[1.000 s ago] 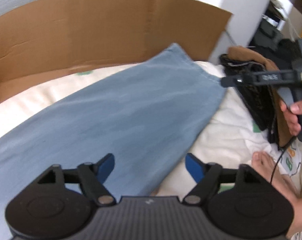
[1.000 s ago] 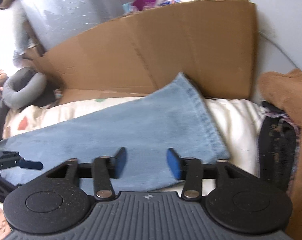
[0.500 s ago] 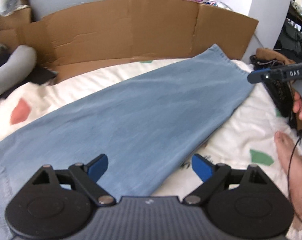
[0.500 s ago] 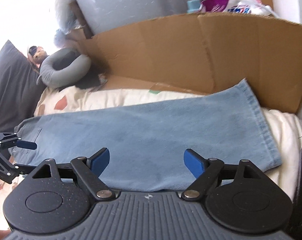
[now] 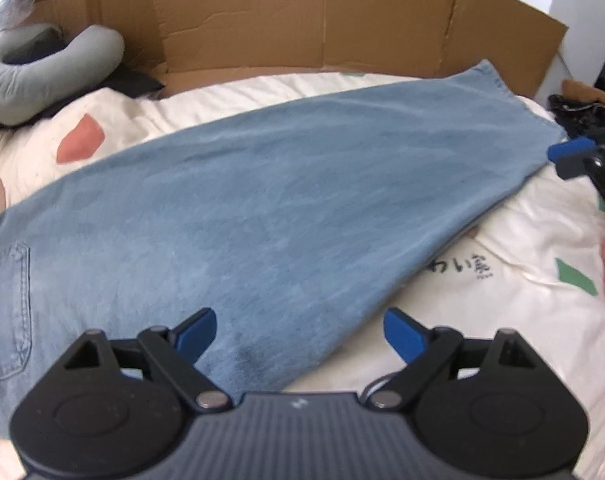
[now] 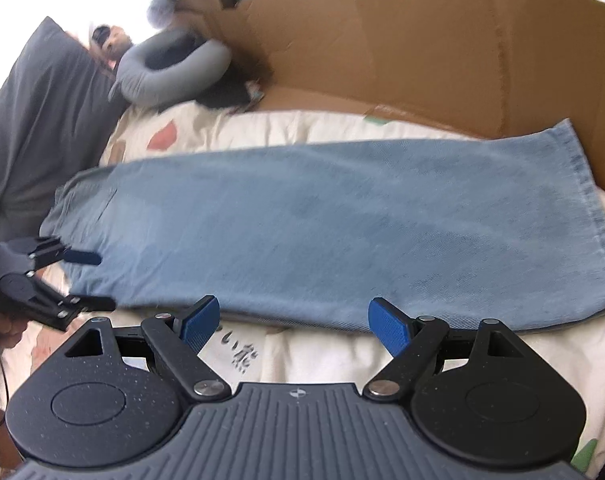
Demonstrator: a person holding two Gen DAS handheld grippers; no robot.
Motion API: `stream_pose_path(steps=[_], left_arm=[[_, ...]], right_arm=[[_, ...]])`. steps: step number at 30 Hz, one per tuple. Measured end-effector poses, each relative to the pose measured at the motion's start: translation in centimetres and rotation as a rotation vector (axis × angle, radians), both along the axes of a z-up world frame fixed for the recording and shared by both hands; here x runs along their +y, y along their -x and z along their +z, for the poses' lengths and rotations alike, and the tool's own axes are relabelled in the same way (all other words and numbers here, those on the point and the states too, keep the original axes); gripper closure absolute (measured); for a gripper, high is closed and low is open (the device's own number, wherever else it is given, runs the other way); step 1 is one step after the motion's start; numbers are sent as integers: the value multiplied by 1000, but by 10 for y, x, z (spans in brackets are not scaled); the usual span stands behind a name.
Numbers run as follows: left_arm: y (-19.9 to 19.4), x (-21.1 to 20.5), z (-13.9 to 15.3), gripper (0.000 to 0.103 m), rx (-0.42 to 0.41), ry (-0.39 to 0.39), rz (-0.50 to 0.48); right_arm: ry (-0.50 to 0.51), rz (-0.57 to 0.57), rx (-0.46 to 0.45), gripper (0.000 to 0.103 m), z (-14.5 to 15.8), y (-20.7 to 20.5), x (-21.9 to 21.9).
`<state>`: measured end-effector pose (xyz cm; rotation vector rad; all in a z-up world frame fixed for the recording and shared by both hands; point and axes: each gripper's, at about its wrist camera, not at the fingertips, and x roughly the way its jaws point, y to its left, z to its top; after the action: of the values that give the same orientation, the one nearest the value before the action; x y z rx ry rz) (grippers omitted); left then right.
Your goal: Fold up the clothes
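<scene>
- bed cover (image 5: 482, 312), cream w/ coloured patches + some black script printed on it, fills most of both views
- cardboard (image 6: 422, 48) stands as a wall along the far edge of the bed, brown, creased
- jeans (image 5: 262, 208) – light blue denim, laid out flat across the cover, legs stacked together. Back pocket at the left edge in the left cam, hem end over by the cardboard on the right
- dark grey pillow (image 6: 42, 120) far left in the right cam, beyond the waist end of the jeans
- grey neck pillow (image 6: 170, 68), U-shaped, sits by the corner of the cardboard, well apart from the denim
- left gripper (image 5: 300, 330) – blue pads spread wide, nothing between them, it's over the near edge of the jeans around mid-leg/waist side
- right gripper (image 6: 294, 322) – also spread wide, empty, hangs just past the near edge of the jeans; in the left cam it shows right beside the hem corner, can't tell if touching
- dark clothes pile (image 5: 582, 108) far right past the hem, blurry
</scene>
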<state>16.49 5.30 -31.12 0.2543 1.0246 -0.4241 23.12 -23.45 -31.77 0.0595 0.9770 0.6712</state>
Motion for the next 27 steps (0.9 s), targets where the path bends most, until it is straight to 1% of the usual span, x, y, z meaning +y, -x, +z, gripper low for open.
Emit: stream_pose_path(steps=[2, 3, 4, 6, 11, 13, 19, 23, 24, 26, 27], left_arm=[[0, 1, -7, 16, 44, 20, -18], [-1, 1, -11, 18, 61, 16, -24], [-2, 1, -14, 18, 75, 11, -28], [0, 0, -19, 18, 42, -36, -26], [-5, 5, -15, 19, 9, -38, -9], [-7, 7, -13, 25, -4, -39, -3], [-12, 12, -7, 25, -42, -43, 18], [-15, 15, -4, 25, -63, -43, 33], [-15, 14, -4, 25, -69, -45, 34], [-16, 13, -5, 25, -85, -53, 35], [-16, 13, -5, 25, -96, -59, 34]], right_arm=[[11, 21, 12, 17, -4, 2, 8], [17, 33, 22, 17, -6, 2, 12], [24, 45, 33, 17, -8, 2, 16], [38, 69, 54, 17, -13, 3, 24], [69, 150, 70, 17, -25, 5, 47], [74, 169, 79, 17, -30, 6, 56], [78, 224, 95, 18, -41, 10, 78], [70, 239, 76, 18, -44, 8, 92], [68, 233, 74, 19, -45, 6, 96], [56, 218, 77, 27, -46, 0, 103], [48, 210, 81, 28, -47, -3, 107]])
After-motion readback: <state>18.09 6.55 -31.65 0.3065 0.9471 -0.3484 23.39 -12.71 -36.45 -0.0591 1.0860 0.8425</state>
